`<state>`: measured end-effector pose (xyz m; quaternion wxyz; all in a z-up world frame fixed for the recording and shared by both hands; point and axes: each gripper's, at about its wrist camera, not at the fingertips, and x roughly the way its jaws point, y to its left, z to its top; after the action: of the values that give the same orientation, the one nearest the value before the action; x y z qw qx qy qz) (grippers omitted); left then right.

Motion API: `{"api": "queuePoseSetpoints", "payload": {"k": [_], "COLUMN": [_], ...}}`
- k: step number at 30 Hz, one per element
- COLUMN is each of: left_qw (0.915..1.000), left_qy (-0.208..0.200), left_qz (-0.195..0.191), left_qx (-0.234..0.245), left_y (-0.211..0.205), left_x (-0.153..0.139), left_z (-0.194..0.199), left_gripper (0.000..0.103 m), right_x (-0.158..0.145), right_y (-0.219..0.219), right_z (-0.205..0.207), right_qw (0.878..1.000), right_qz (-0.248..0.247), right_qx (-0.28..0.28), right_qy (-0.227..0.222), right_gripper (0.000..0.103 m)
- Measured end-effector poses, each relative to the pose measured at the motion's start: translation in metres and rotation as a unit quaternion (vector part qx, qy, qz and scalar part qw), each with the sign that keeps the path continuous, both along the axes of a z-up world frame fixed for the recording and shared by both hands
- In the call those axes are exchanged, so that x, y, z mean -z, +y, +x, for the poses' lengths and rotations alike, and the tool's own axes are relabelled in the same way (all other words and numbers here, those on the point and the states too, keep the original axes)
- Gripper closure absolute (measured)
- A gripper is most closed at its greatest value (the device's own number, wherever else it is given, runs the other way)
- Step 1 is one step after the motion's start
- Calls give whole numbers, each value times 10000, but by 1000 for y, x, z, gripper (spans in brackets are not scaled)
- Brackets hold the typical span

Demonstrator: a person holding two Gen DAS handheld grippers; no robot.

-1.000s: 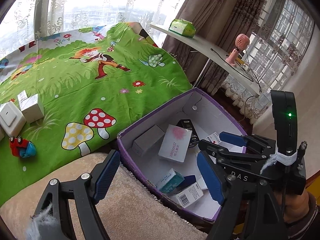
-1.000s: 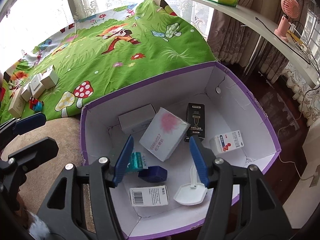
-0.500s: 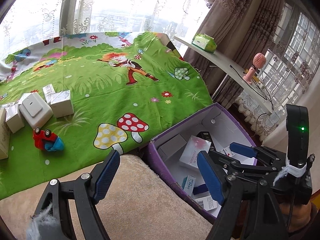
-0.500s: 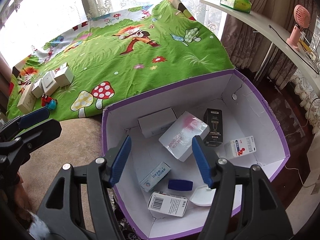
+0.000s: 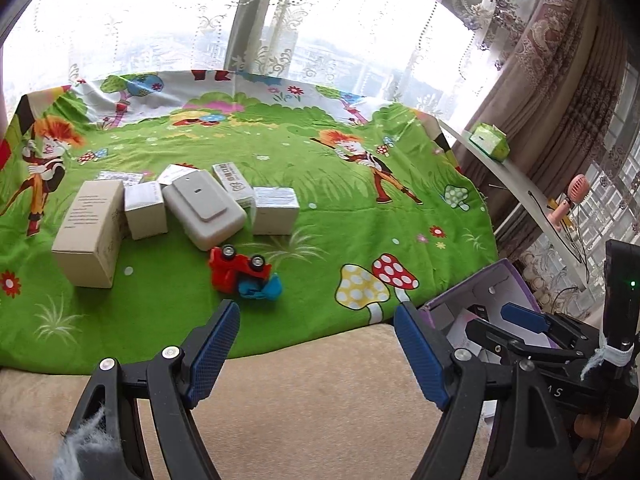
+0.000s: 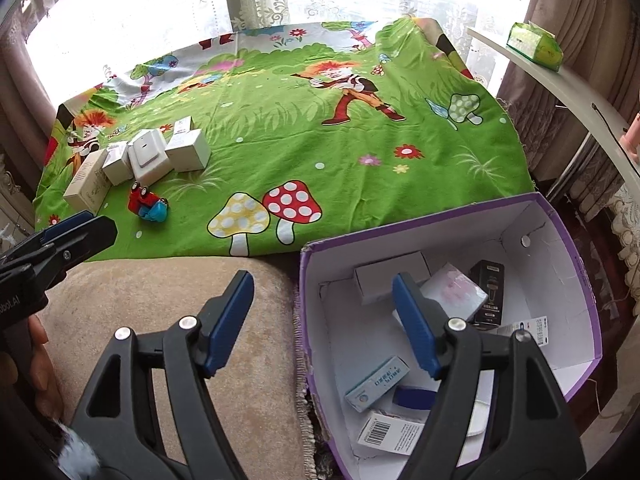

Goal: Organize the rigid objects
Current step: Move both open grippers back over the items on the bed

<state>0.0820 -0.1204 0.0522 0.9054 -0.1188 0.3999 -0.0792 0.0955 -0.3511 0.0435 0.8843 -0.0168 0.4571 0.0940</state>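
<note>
Now both grippers hold nothing.
Left gripper (image 5: 316, 344) gapes wide behind the toy car (image 5: 244, 274); right gripper (image 6: 324, 320) is opening beside the box (image 6: 576, 280).

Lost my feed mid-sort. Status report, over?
Left gripper open, empty. Right gripper opening, nothing between fingers. Toy car and white boxes on green cloth; purple bin part filled. Path clear.

Both views are lit brightly by daylight from the window (image 5: 320, 20) beyond the hand-held grippers, where the panes are blown out to white. Only soft shadows are cast on the green sheet (image 6: 300, 128). Straight lines are bent by fisheye distortion, and the corners are darkened. Focus is held sharply throughout.
</note>
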Motion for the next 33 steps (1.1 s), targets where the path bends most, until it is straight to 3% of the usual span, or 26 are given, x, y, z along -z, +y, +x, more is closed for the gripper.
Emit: {"api": "queuePoseSetpoints", "payload": {"k": [15, 23, 33], "left_qw": [9935, 9894, 9859], "left_qy": [69, 245, 295], "left_qz": [422, 624, 521], "left_qx": [-1055, -1286, -1565], "left_y": [96, 119, 136], "left_x": [10, 18, 26], "left_z": [0, 13, 16], "left_gripper": [23, 23, 23], "right_x": [13, 18, 24], "right_y": [90, 123, 156], "right_z": [31, 46, 71], "right_qw": [9959, 9924, 9865], "right_qz": [-71, -128, -67], "right_qx": [-899, -1216, -1634], "right_qy": [77, 100, 104], "right_gripper": [28, 28, 28]}}
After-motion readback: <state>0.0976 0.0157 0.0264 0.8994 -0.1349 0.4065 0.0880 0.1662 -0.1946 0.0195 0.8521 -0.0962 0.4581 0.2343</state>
